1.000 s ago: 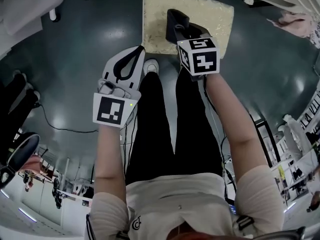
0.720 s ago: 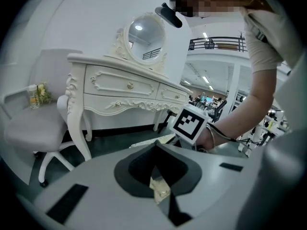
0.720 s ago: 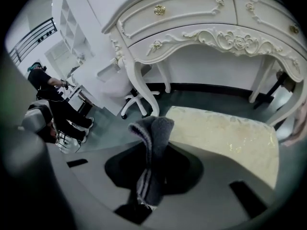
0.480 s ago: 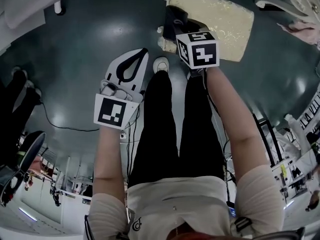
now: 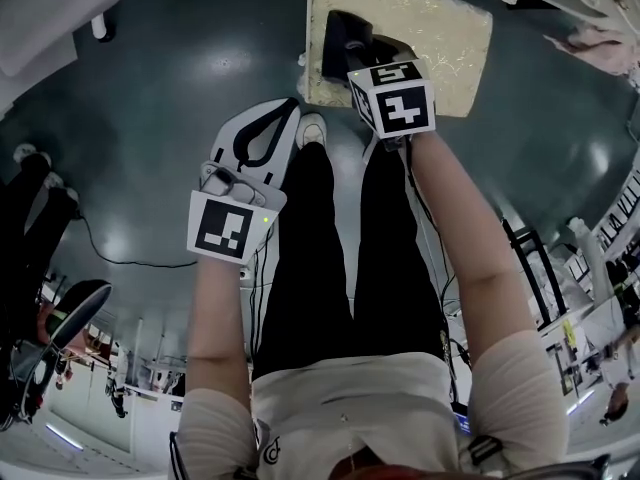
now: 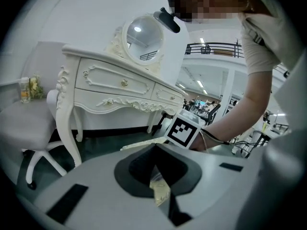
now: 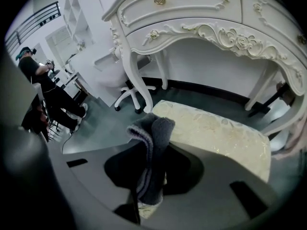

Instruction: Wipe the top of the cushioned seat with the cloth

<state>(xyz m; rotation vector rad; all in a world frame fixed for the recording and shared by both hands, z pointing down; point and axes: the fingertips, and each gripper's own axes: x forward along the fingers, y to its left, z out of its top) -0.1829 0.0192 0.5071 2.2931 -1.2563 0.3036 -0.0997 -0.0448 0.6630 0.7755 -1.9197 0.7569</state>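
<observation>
So the ornate white dressing table (image 7: 192, 13) is barely in the head view, just a curly edge cut off at the top right. Both gripper views show its carved drawers properly, and only the left gripper view catches the round mirror (image 6: 141, 32) on top.

The pale yellow patterned cushioned seat (image 5: 440, 38) sits in front of the table. In the head view its left part is covered by the right gripper (image 7: 149, 186), and in the right gripper view the gripper body hides its near edge.

The left gripper (image 6: 156, 176) has its jaws together with nothing in them, held off to the seat's left, over the floor.

The dark grey knitted cloth (image 7: 151, 147) is pinched in the right gripper's jaws and pokes out past them, over the seat's left end. From the head view it just blends into the dark gripper. Can't tell if it's touching the cushion.
</observation>
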